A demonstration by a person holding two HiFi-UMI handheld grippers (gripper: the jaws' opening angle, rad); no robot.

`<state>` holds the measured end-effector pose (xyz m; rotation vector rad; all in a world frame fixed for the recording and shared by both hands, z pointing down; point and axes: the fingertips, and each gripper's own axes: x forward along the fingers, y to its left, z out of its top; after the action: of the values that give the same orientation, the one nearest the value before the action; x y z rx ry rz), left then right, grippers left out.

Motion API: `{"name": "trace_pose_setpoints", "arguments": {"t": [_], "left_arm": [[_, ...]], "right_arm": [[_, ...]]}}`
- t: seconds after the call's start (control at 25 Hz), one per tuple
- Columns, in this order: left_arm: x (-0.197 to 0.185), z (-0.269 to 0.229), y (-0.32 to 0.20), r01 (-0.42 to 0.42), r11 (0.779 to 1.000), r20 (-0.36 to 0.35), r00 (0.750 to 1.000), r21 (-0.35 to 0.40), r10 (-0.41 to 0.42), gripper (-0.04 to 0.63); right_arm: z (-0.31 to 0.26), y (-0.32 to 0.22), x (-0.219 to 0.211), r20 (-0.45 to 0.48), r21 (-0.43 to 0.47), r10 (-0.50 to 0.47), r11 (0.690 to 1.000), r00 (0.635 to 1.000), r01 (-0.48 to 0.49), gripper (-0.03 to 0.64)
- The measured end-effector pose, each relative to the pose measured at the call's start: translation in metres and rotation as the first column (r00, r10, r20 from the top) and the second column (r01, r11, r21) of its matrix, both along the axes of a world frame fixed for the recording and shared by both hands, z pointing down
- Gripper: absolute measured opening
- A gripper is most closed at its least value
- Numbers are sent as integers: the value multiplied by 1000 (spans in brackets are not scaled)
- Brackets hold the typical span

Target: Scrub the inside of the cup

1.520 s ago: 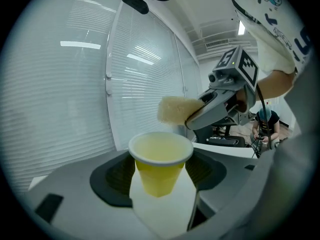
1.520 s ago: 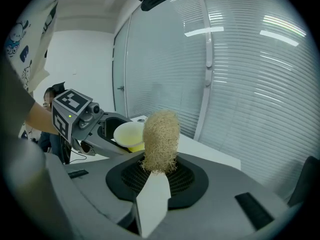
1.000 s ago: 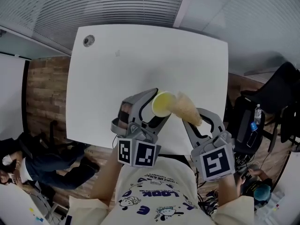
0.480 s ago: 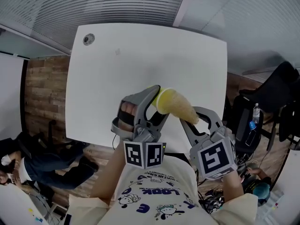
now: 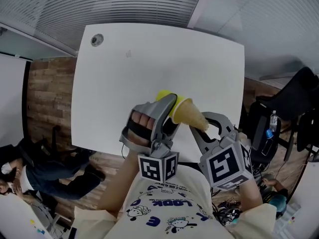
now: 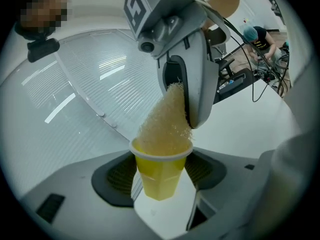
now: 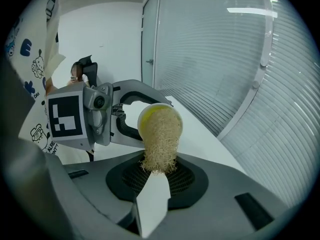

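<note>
A small yellow cup (image 6: 160, 175) sits between the jaws of my left gripper (image 5: 169, 111), which is shut on it. In the head view the cup (image 5: 167, 97) shows just past the left jaws, above the table's near edge. A tan fibrous scrubber (image 5: 190, 113) reaches from my right gripper (image 5: 202, 126) into the cup's mouth. My right gripper is shut on the scrubber's near end (image 7: 159, 160). In the right gripper view the scrubber (image 7: 161, 134) fills the cup's opening (image 7: 150, 111). The cup's inside is hidden by the scrubber.
The white table (image 5: 149, 63) stretches away behind the cup, with a round grommet (image 5: 96, 40) at its far left corner. Slatted blinds line the wall beyond. A black chair (image 5: 294, 103) with a bottle (image 5: 272, 121) stands to the right. Another person (image 5: 30, 171) sits at lower left.
The left gripper has rolled, turning the cup so its mouth faces away from the head camera. The scrubber has gone deeper into the cup. Both hands stayed nearly in place.
</note>
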<state>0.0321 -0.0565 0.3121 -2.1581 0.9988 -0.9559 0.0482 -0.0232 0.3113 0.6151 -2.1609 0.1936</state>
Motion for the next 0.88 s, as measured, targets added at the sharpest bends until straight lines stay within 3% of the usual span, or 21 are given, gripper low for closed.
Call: {"name": "trace_pose_setpoints", "arguments": {"t": [0.88], "left_arm": [[2, 3, 2, 2, 994, 172, 985, 112, -21, 328]], "right_arm": [[11, -8, -10, -94, 2, -51, 999, 994, 52, 77]]}}
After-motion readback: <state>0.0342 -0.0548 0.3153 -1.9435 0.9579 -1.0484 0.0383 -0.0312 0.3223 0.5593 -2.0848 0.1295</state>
